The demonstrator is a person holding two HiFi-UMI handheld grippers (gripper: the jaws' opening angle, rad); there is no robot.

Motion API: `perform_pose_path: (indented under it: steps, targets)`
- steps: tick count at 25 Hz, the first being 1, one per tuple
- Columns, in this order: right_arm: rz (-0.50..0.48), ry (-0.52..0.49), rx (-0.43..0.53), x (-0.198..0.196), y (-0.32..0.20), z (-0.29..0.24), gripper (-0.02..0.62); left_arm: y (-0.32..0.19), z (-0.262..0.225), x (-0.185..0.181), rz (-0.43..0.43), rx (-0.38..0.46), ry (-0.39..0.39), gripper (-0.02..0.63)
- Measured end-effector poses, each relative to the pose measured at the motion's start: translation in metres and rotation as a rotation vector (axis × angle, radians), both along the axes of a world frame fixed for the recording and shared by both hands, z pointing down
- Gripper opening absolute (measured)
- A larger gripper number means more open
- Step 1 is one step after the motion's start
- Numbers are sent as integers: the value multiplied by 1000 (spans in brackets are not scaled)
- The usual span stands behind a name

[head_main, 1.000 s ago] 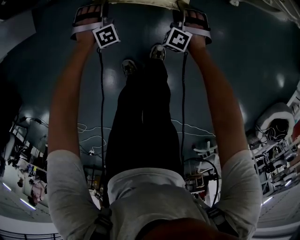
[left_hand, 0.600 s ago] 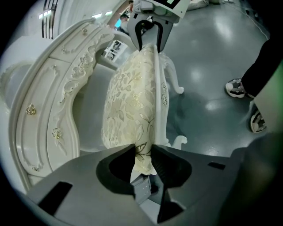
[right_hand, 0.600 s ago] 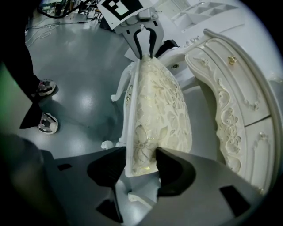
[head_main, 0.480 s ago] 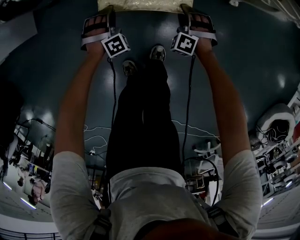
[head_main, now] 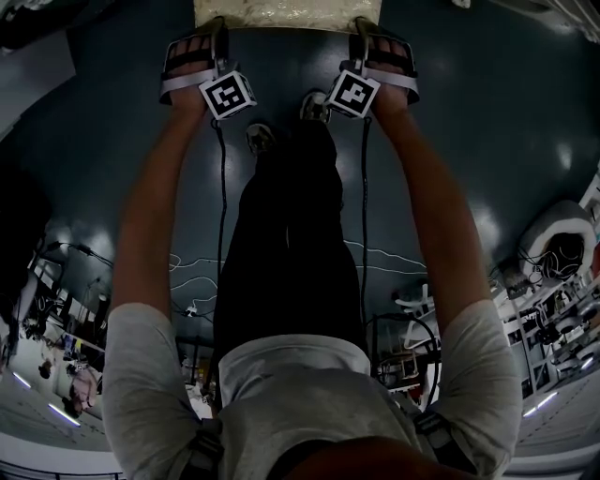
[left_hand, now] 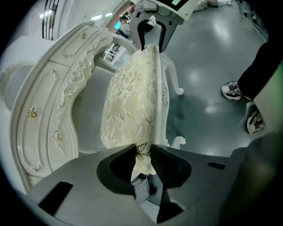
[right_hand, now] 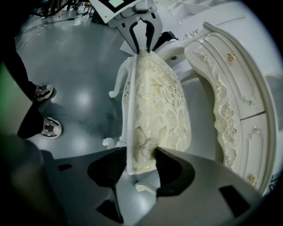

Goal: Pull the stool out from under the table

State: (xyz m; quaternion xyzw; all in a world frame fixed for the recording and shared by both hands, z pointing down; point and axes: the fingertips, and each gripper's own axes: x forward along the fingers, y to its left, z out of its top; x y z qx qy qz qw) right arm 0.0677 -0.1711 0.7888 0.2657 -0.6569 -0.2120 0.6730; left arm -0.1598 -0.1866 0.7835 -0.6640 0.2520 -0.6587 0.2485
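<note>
The stool has a cream floral cushion (head_main: 286,11) on a white carved frame; only its near edge shows at the top of the head view. My left gripper (head_main: 212,28) grips its left end and my right gripper (head_main: 360,28) its right end. In the left gripper view the jaws (left_hand: 143,155) are shut on the cushion's end (left_hand: 132,101), with the other gripper (left_hand: 150,33) at the far end. In the right gripper view the jaws (right_hand: 140,161) clamp the seat edge (right_hand: 157,101). The white ornate table (left_hand: 57,88) (right_hand: 230,88) stands beside the stool.
The person's legs and shoes (head_main: 260,136) (head_main: 316,105) stand on the dark glossy floor just behind the stool. Gripper cables hang along both arms, and white cables (head_main: 197,272) lie on the floor behind. Lab clutter (head_main: 553,253) sits at the right.
Both grippers have drawn back toward the person's feet, and more of the stool's cushion now shows at the top of the head view.
</note>
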Motion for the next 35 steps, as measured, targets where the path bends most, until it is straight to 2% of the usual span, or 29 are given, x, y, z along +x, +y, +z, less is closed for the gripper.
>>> perform_pose_path:
  steps: [4,16,17,20,23,26,28,32,35]
  targets:
    - [37,-5,-8,1,14,2,216,0,-4,0,15,22,-24,107]
    - [65,-15,4,-1,35,1,210,15,-2,0,17,41,0,83]
    - [69,-24,0,-1,37,1,207,15,-3,-1,19,41,-3,81]
    - [68,-39,10,0,34,-2,138,13,-4,1,18,42,-6,71]
    - [54,-12,31,2,23,-7,144,11,-4,5,12,30,-16,58]
    - [53,-45,19,2,22,-5,144,10,-3,5,13,22,-20,55]
    - [58,-85,15,4,22,-5,144,9,-3,6,-6,15,12,55]
    - [81,-200,29,5,21,-7,152,6,-6,3,-126,17,154,81]
    - [177,-348,4,3,18,-9,157,2,-8,-1,-237,1,268,100]
